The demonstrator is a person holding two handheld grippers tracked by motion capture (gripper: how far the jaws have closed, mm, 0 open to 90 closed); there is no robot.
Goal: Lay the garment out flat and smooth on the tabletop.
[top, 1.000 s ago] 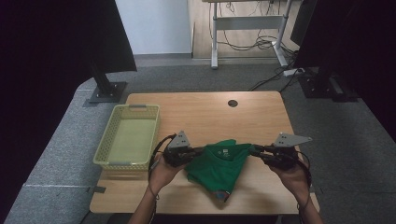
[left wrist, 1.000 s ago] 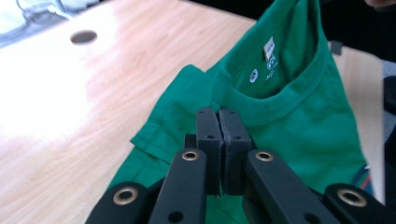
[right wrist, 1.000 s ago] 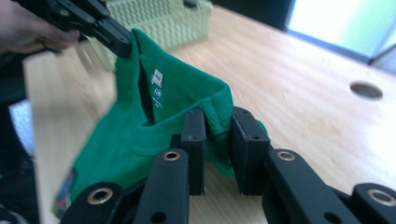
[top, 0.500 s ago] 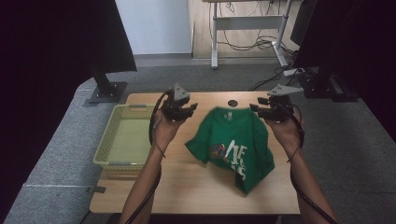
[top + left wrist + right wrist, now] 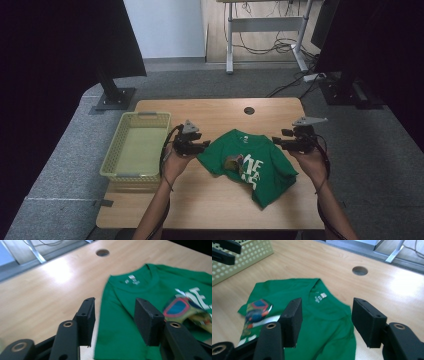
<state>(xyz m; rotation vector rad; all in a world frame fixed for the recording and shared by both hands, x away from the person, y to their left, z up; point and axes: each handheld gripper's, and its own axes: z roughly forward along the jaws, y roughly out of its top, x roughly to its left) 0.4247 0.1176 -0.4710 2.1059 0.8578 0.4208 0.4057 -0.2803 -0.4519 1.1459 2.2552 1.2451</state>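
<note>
Lying face-up on the wooden tabletop, the green T-shirt is partly laid out: its collar points toward the far edge, the white lettering and coloured print face the ceiling, and the lower part trails toward the person's right, bunched and skewed instead of flat. The left sleeve looks tucked or folded in near the print, so the spreading seems only half done.

Both tools sit at the shirt's shoulders. The left claw hovers at the shirt's left edge with its jaws spread apart; in the left gripper view that claw has nothing between its pads, with green cloth and bare wood seen through the gap. The right claw is at the opposite shoulder, and in the right gripper view this claw is likewise spread wide and empty above the collar area.

A yellow basket stands empty just left of the left hand, well apart from the shirt.

My reading is that the shirt has been set down and let go, while smoothing, any folding, and possibly putting it in the basket are all left to do.
</note>
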